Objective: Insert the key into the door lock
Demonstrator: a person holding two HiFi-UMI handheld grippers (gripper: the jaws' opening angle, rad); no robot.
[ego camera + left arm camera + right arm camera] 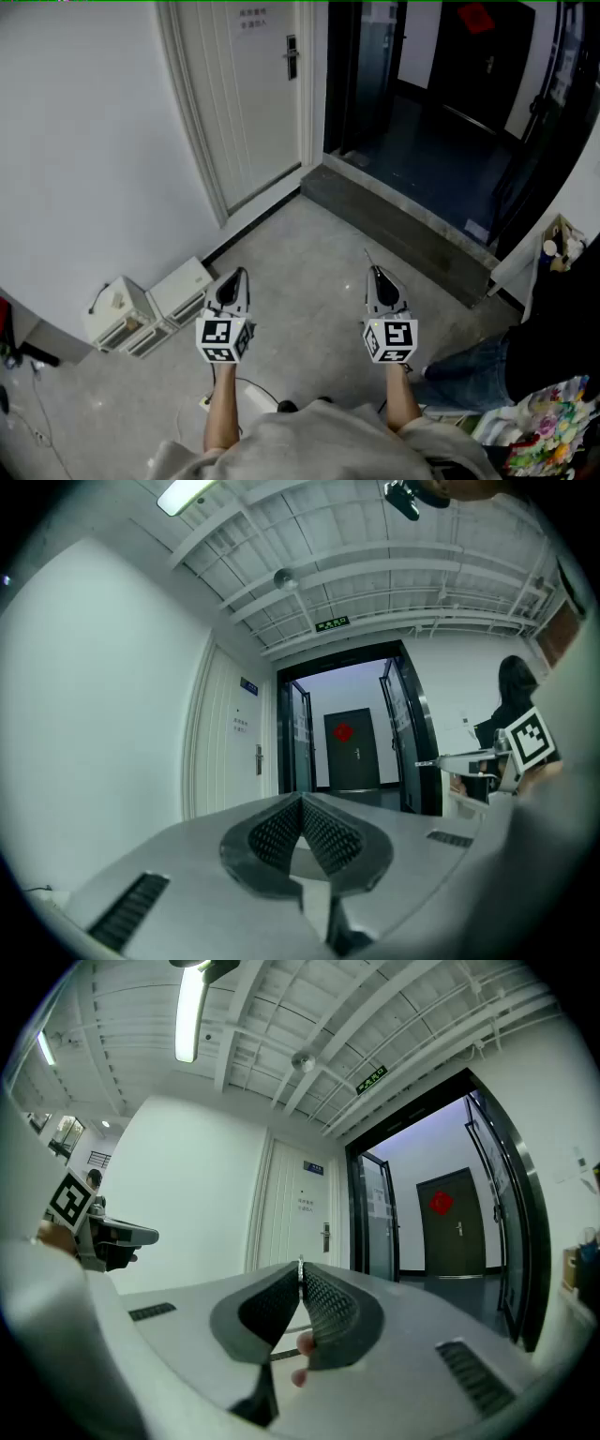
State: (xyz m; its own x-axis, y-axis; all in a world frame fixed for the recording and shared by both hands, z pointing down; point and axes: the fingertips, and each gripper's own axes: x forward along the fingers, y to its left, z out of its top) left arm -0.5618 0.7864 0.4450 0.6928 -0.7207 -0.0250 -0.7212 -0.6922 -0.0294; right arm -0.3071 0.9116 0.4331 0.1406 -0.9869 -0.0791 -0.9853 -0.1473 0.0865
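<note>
The white door point(253, 94) stands shut at the far left of the hallway, with its dark lock plate and handle point(292, 56) on the right edge. That lock point(325, 1237) shows small and far off, straight beyond the right gripper's tips. My right gripper point(376, 270) is held level and shut on a thin metal key point(368, 257), whose tip point(300, 1264) pokes out between the pads. My left gripper point(240, 272) is level beside it, shut with nothing in it. Both are well short of the door.
Two white boxes point(150, 305) sit on the floor by the left wall. A raised dark threshold point(403, 225) leads through open glass doors to a dark corridor with a black door point(455, 1232). Another person's leg point(469, 366) is at the right.
</note>
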